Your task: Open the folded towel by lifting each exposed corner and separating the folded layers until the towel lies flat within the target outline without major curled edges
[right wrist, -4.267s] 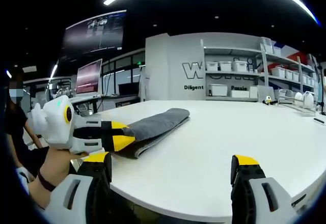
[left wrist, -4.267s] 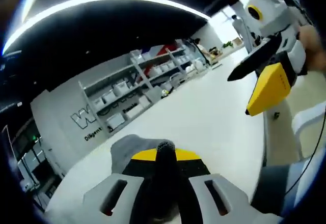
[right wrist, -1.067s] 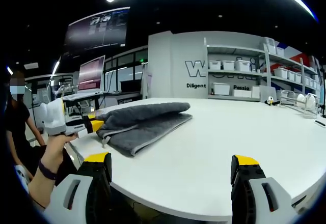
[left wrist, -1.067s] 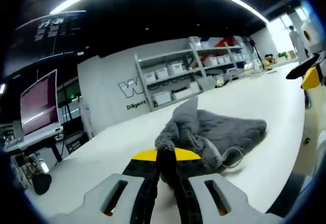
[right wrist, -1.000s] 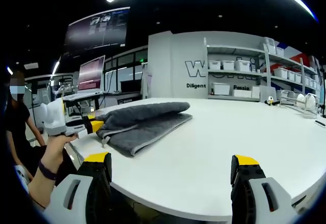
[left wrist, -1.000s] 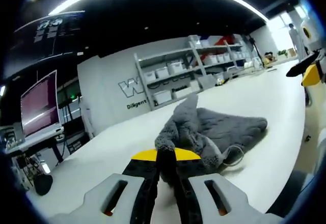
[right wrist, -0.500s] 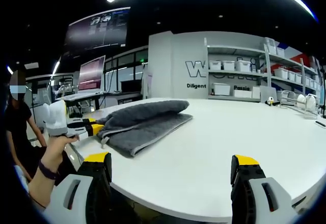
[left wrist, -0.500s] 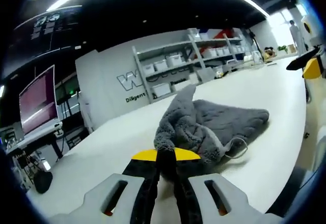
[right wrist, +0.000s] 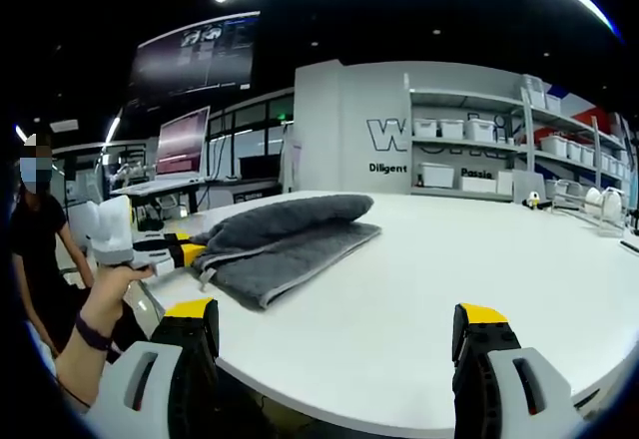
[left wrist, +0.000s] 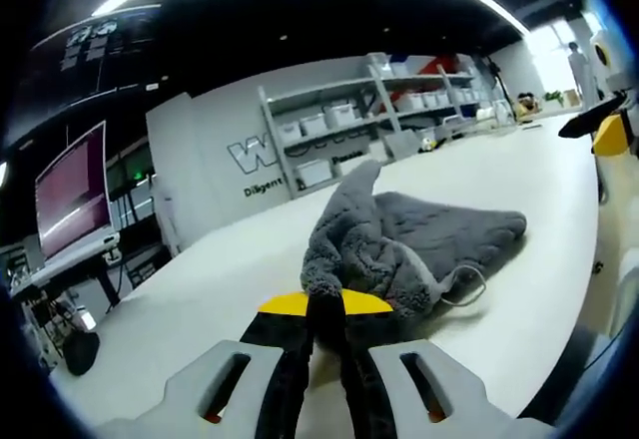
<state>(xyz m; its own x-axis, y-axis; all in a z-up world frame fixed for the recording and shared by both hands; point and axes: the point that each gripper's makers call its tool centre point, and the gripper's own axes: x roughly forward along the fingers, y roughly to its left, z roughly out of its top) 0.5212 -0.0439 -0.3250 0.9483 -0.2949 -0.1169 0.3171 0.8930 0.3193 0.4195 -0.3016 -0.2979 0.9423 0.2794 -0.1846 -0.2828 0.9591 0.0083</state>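
Towel (left wrist: 399, 244) is what I watch: the grey cloth lies on the white table (right wrist: 419, 289), near the edge on my left side, and it is now partly opened. My left gripper (left wrist: 324, 311) has its jaws clenched on one corner of the top layer, and I see that corner pulled up and toward me, so the cloth rises in a loose ridge with a peak behind it. Compared with four seconds ago, when the towel was one tight flat fold and my left gripper was holding its end, the upper layer has now come away from the lower one; in the last second the change is small, the bundle only sits a little nearer to the jaws. In the right gripper view the towel (right wrist: 280, 239) shows two layers with a gap between them, and the left gripper (right wrist: 185, 251) holds its near end beside the hand (right wrist: 105, 294). My right gripper (right wrist: 334, 334) hangs over the bare table with the jaws wide apart, grasping nothing, well apart from the cloth. I judge that the first fold is only half undone; the towel is not flat yet, and I cannot make out any target outline on the table.
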